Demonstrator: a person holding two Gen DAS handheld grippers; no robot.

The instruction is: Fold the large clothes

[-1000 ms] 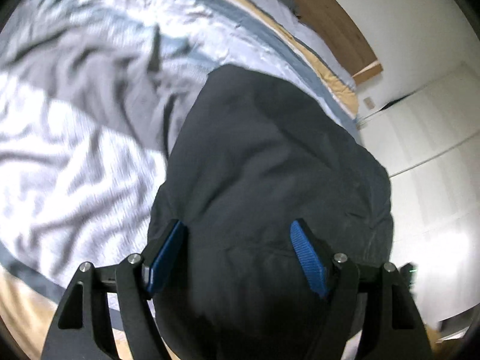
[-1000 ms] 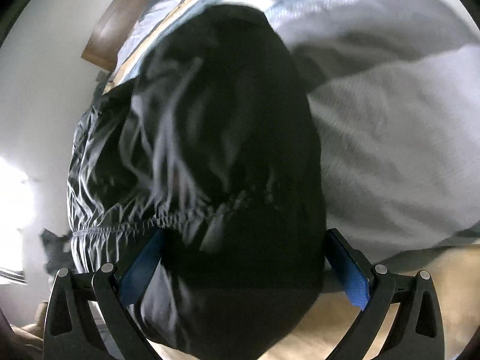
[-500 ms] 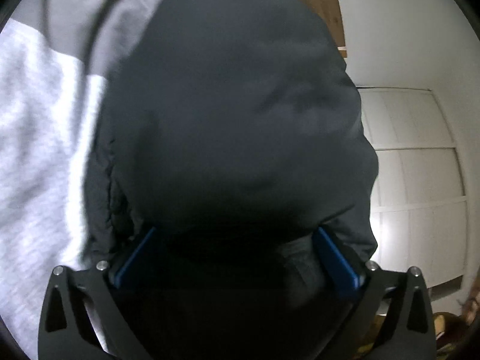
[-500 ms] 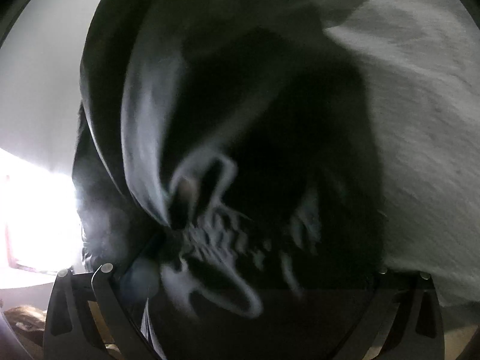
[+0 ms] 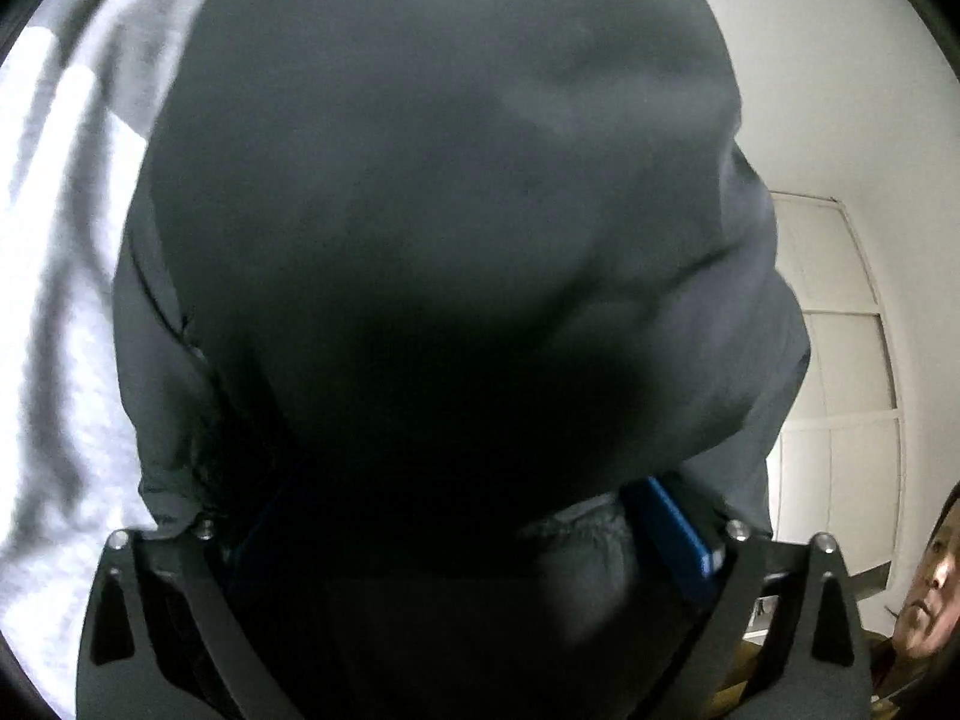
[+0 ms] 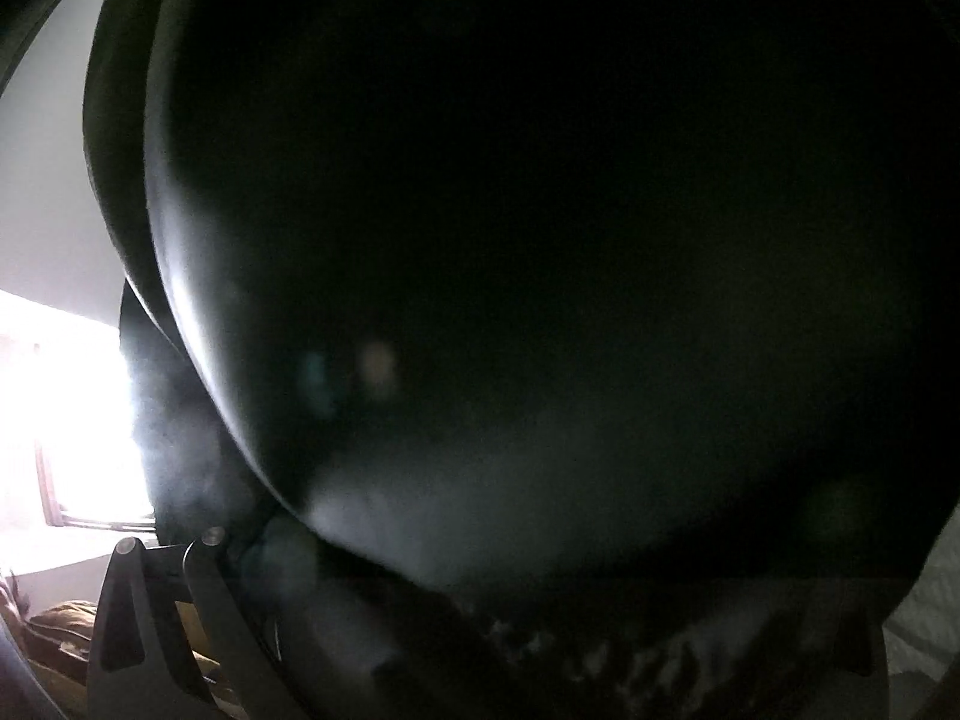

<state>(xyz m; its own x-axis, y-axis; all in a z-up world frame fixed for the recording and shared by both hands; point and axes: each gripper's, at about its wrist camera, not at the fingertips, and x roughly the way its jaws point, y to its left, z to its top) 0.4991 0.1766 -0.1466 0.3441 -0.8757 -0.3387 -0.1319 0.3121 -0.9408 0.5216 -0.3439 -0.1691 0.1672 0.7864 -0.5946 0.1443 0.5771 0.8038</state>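
The left gripper [image 5: 462, 534] has its jaws spread wide. One blue pad [image 5: 672, 540] shows on the right, and the other is lost in shadow. A dark jacket [image 5: 420, 210] bulges up between the fingers and fills most of the left wrist view. It is too dark to tell whether the pads press on it. A pale grey bedspread [image 5: 60, 300] runs along the left edge and white wardrobe doors [image 5: 840, 360] stand at the right.

The right gripper [image 6: 480, 540] is nearly buried. Only its left finger shows, so whether its jaws are spread or pinching cannot be told. The jacket [image 6: 540, 240] blacks out that view, leaving a bright window [image 6: 60, 420] at the left and a sliver of bedspread [image 6: 924, 600] at the right.

This looks like the end of a fold, with the lifted part laid down onto the rest of the jacket on the bed. The next move probably calls for drawing both grippers back clear of the cloth without dragging the fold open.

A second ago, both views showed the striped bedding and the wooden headboard beyond the jacket. Now the jacket crowds them out, and the left jaws stand wider.
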